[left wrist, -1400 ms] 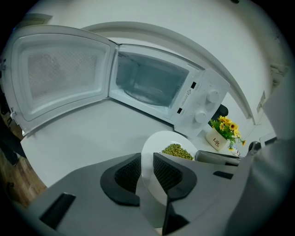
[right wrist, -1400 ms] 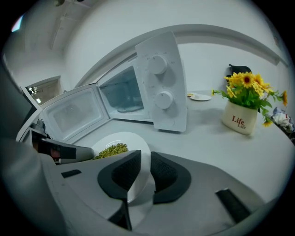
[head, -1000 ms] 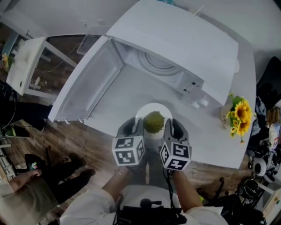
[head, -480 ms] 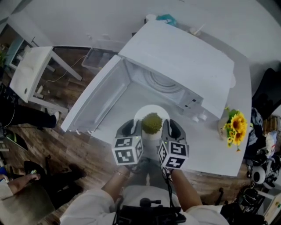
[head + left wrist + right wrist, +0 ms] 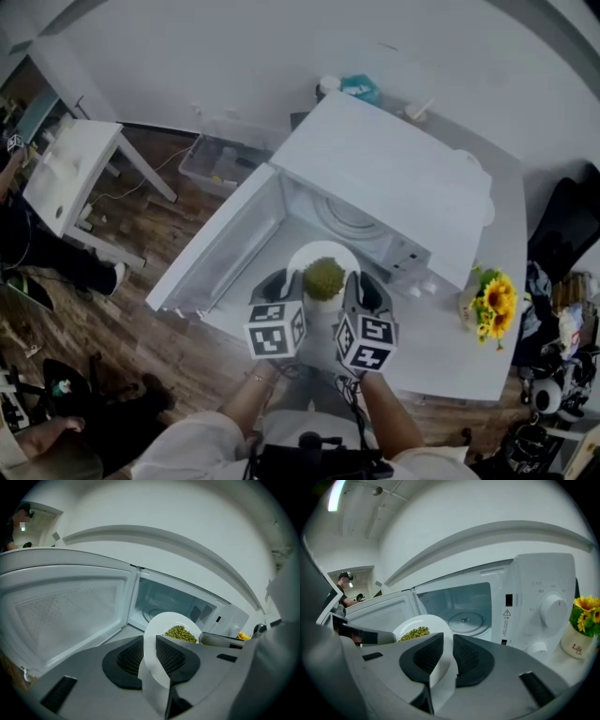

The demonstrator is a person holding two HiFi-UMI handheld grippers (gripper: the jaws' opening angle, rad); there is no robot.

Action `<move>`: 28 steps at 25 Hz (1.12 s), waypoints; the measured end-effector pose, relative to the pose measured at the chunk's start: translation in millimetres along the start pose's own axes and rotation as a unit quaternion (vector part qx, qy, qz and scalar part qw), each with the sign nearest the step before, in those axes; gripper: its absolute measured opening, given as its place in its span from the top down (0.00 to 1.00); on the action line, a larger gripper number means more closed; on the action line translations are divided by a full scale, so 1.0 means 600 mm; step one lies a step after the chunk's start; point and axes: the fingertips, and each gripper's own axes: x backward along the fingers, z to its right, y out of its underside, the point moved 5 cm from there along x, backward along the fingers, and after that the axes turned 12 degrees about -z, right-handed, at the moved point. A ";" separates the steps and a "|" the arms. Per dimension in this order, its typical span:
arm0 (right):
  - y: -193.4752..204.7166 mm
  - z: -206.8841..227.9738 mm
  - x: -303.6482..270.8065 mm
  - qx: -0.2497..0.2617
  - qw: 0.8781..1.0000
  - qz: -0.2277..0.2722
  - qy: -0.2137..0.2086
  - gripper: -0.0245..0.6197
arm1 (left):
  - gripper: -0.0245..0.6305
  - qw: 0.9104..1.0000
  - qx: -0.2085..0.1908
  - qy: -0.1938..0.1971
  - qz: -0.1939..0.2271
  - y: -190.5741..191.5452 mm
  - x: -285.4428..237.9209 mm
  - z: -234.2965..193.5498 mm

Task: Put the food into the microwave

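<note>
**While Gripped From Both Sides, a Plate of Green Food Is Held Before the Open Microwave**

As seen from the head view, a white plate (image 5: pixel 322 254) is held level just in front of the microwave (image 5: pixel 394 183), at the mouth of its open cavity and not inside it. A heap of small green food (image 5: pixel 323 278) is carried on the middle of the plate.

The plate's near-left rim is clamped by the left gripper (image 5: pixel 150 649); its jaws are drawn in until only the thin white edge is left between the ribbed pads (image 5: pixel 129 657). The opposite rim is pinched in the same way by the right gripper (image 5: pixel 444 654), whose jaws are closed down on the plate's edge.

The microwave's door (image 5: pixel 217 255) is swung fully out to its left. A glass turntable (image 5: pixel 465 619) is seen on the cavity floor behind the plate. Two round knobs (image 5: pixel 553 608) are set on the control panel at the microwave's right. Just right of the microwave, a small white pot of sunflowers (image 5: pixel 491 300) is stood on the white table (image 5: pixel 441 356) by which the microwave is borne.
</note>
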 end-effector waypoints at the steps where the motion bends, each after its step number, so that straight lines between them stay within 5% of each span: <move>1: -0.004 -0.001 -0.003 -0.001 1.000 0.002 0.001 0.86 | 0.82 1.000 -0.001 0.002 0.000 -0.005 -0.002 -0.002; 28: -0.054 0.036 -0.129 -0.044 0.997 0.042 0.052 0.86 | 0.82 0.998 -0.053 0.028 0.019 -0.117 -0.138 -0.015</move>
